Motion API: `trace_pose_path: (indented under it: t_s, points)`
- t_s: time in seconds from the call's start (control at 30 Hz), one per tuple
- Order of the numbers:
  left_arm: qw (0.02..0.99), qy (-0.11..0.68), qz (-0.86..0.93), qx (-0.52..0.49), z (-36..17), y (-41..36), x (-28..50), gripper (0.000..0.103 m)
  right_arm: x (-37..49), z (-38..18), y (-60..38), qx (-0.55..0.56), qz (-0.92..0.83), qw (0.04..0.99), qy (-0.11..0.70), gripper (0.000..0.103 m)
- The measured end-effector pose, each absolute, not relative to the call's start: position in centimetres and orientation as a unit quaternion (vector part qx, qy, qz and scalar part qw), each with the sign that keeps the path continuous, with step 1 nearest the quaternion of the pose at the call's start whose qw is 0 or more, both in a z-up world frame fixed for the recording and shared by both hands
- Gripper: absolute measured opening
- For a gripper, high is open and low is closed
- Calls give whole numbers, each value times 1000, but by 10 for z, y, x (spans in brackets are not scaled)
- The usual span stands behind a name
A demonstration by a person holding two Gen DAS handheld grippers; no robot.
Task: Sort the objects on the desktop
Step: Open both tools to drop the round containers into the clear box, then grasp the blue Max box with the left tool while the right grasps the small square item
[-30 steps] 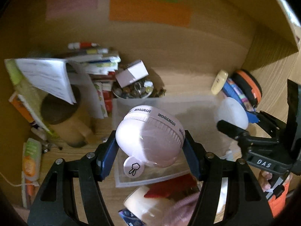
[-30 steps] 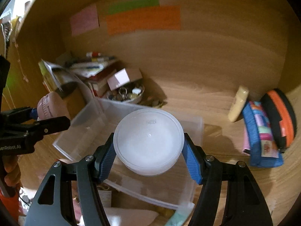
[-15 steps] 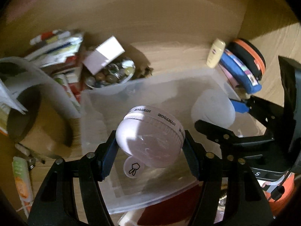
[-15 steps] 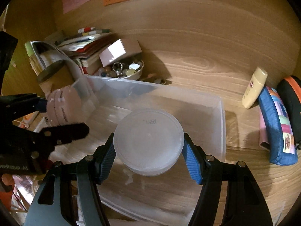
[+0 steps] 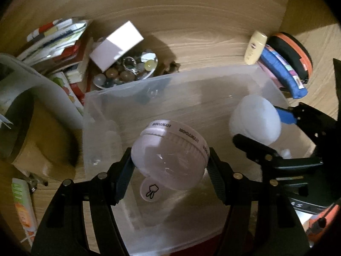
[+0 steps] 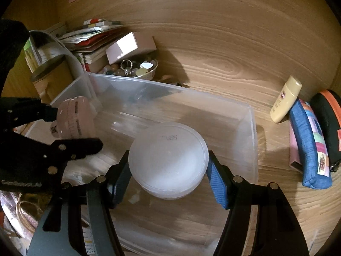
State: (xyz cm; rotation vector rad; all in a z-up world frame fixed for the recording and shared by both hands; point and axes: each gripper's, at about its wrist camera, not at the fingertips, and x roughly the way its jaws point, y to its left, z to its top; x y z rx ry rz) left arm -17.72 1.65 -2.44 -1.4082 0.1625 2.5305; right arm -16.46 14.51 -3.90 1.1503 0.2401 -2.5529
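The left gripper [image 5: 170,166] clamps a pink round case [image 5: 170,155]; the right gripper [image 6: 168,170] clamps a white tub [image 6: 168,160]. Both are held over the clear bin [image 6: 252,132] on the wooden desk [image 6: 213,53].

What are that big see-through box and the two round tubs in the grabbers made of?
The box looks like thin clear plastic: the wood grain shows through its glossy walls. The white tub seems frosted, milky plastic with a matte look and a moulded lid rim. The pink tub looks like glossy plastic too, with a ribbed lid edge and a printed band; I can't be sure.
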Motion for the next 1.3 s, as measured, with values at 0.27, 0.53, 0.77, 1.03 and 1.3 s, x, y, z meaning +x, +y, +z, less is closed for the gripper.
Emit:
trace_pose_path:
  t_s: [0.27, 0.53, 0.77, 1.03, 1.3]
  points:
    - [99, 69, 878, -463, -26, 17, -175, 67, -164, -39, 146, 384, -908, 137, 92, 69]
    - [95, 64, 892, -437, -17, 15, -167, 81, -159, -37, 145, 379, -910, 138, 92, 74]
    - [88, 57, 905, -412, 7, 11, -150, 85, -150, -22, 145, 350, -919, 163, 78, 81]
    - [70, 67, 925, -368, 43, 9, -114, 91, -132, 1, 145, 330, -926, 165, 82, 81]
    - [65, 70, 939, -330, 68, 6, -73, 95, -93, 34, 151, 300, -937, 158, 91, 84]
